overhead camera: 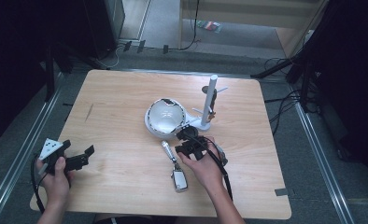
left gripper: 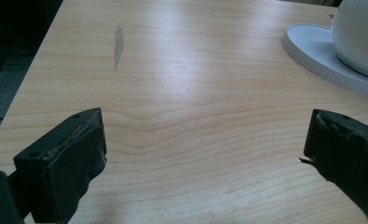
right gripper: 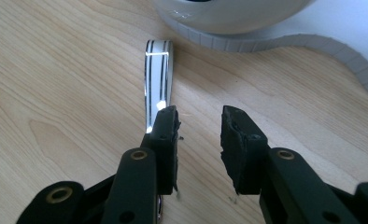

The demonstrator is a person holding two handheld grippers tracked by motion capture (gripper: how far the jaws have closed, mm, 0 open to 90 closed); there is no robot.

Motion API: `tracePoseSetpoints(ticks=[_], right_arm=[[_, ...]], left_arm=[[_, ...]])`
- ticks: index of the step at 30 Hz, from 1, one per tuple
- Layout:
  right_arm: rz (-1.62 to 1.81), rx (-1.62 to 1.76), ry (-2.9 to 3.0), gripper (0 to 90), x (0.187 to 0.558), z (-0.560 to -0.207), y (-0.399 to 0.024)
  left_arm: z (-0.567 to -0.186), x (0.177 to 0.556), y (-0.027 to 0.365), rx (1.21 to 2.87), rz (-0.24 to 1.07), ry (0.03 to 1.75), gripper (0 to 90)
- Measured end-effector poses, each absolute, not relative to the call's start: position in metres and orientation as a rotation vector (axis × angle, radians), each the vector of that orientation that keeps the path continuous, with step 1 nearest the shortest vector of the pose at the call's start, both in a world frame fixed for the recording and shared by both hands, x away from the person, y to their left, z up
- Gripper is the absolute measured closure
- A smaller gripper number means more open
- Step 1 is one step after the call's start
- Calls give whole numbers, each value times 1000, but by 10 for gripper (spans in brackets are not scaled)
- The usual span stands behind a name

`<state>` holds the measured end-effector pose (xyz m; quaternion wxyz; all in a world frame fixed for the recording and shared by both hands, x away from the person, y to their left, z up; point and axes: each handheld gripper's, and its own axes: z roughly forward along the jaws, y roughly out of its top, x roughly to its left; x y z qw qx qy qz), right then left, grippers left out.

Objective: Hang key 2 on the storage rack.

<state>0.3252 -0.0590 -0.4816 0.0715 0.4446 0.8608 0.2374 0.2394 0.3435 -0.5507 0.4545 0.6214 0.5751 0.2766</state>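
Wooden table [overhead camera: 126, 116]: mostly bare, a dark scuff on the left half.

White dome lamp [overhead camera: 166, 116] sits mid-table on a flat ribbed base; the dome's edge [left gripper: 359, 42] is in the left gripper view too. Just right of it a white upright post [overhead camera: 211, 100] on its own small foot, with some small fittings I can't make out.

Right gripper [overhead camera: 190, 142] is down at the table, just in front of the lamp base. Left gripper [overhead camera: 74, 161] is well apart at the near-left corner, over bare wood.

Key fob [overhead camera: 179, 179] lies in front of the lamp, close to the right hand, with a shiny metal strip [overhead camera: 168, 151] running from it toward the lamp. In the right gripper view that strip [right gripper: 158, 74] is a silver band with dark stripes, lying flat, far end just short of the lamp base.

Tongs:
- left: spread wide, nothing between them.
- right: partly closed with a clear gap. Strip lies along the outside of the left-hand jaw, which overlaps its near end. Only wood between the pads, so no pinch.

Progress, my read: early. Approach to the fob's strip is basically done, but the jaws sit offset beside it. Left to do: straddle the strip, close, lift, place. Nothing picked up yet.
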Motion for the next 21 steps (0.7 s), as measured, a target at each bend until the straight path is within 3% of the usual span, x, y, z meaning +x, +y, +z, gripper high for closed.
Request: tracePoseSetpoints(ticks=[10, 14, 21], right_arm=[[705, 1324, 2626, 689, 329, -490, -51], [692, 1308, 2644, 737, 331, -495, -47], [686, 1310, 2674, 715, 333, -500, -41]], left_arm=[[-551, 239, 344, 1533, 681, 1419, 0], [-551, 239, 344, 1534, 680, 1419, 0], [-551, 239, 344, 1534, 680, 1419, 0]])
